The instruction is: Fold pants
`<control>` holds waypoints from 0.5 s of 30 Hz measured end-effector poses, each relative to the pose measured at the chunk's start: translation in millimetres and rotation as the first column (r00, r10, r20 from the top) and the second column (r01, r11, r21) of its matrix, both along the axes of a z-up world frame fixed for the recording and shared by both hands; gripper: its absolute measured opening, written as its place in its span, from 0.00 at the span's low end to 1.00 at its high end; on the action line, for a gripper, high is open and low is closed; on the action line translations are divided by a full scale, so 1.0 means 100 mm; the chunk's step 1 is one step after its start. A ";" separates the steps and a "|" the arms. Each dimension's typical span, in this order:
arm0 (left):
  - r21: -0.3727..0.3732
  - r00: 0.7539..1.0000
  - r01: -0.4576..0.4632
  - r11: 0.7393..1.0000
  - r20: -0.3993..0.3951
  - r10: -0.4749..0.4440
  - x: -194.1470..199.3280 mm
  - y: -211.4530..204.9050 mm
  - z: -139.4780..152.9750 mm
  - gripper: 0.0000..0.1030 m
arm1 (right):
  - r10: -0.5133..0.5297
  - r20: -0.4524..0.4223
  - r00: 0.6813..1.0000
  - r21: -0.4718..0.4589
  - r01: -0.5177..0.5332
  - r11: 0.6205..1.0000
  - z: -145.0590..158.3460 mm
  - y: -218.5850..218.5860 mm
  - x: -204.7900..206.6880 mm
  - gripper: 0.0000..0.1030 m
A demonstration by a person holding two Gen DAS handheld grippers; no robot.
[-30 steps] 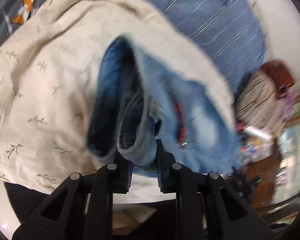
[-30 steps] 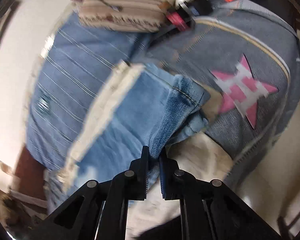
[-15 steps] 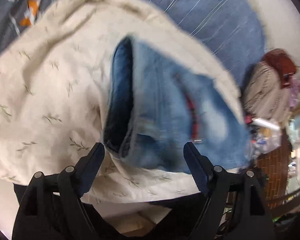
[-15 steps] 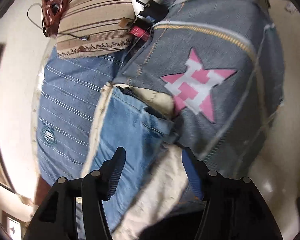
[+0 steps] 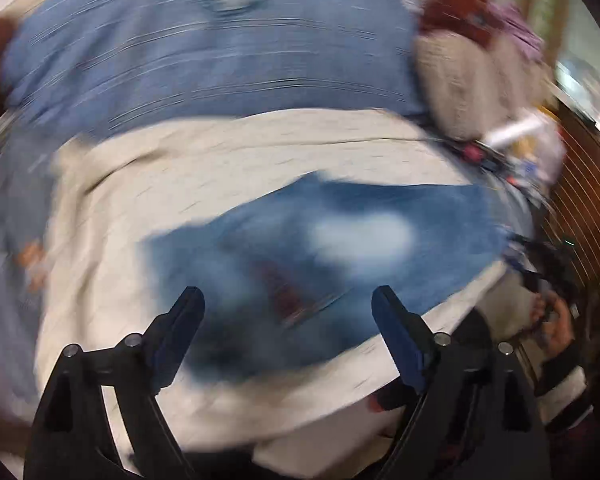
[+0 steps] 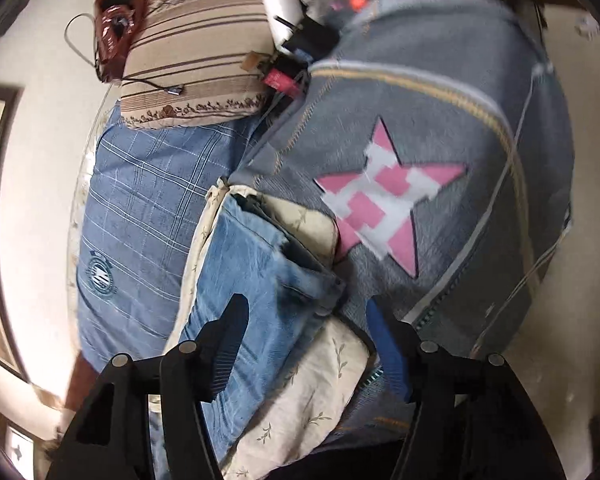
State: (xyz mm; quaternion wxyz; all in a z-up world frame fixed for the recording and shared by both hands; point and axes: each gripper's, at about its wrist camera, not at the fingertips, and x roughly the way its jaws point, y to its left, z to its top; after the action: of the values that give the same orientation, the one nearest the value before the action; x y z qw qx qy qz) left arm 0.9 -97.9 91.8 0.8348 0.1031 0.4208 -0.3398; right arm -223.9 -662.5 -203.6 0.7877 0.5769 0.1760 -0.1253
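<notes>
The faded blue denim pants (image 6: 244, 280) lie folded flat on the cream leaf-print cloth (image 6: 312, 392), apparently a clean folding surface, while the left gripper (image 5: 286, 300) and right gripper (image 6: 304, 308) hover above, jaws spread, holding nothing.

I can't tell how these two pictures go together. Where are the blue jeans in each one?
Left wrist view: the jeans lie blurred across the lower middle, just beyond the open jaws.
Right wrist view: the jeans lie left of centre, running down to the open jaws.
Shared landmark: the cream leaf-print cloth lies under the jeans in both; the striped pillow also shows.
</notes>
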 end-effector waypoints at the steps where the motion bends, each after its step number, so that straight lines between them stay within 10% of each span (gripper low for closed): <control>1: 0.016 0.998 0.062 0.998 -0.020 -0.061 0.06 -0.30 -0.02 0.84 | 0.007 0.006 1.000 0.008 -0.007 1.000 -0.04 0.01 0.04 0.62; 8: 0.110 0.889 0.447 0.887 -0.161 -0.428 0.13 -2.91 -0.29 0.84 | 0.091 0.054 0.994 -0.081 -0.087 0.993 0.04 0.06 0.26 0.61; 15: 0.184 0.799 0.570 0.801 -0.351 -0.488 0.15 -4.39 -0.83 0.84 | 0.118 0.137 0.983 -0.048 -0.113 0.993 -0.07 0.01 0.20 0.60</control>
State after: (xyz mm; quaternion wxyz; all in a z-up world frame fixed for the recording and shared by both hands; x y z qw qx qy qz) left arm 16.2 -537.0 8.8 0.6115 0.2846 0.5345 -0.5093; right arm -204.1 -661.2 -210.9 0.8154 0.5573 0.1510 -0.0422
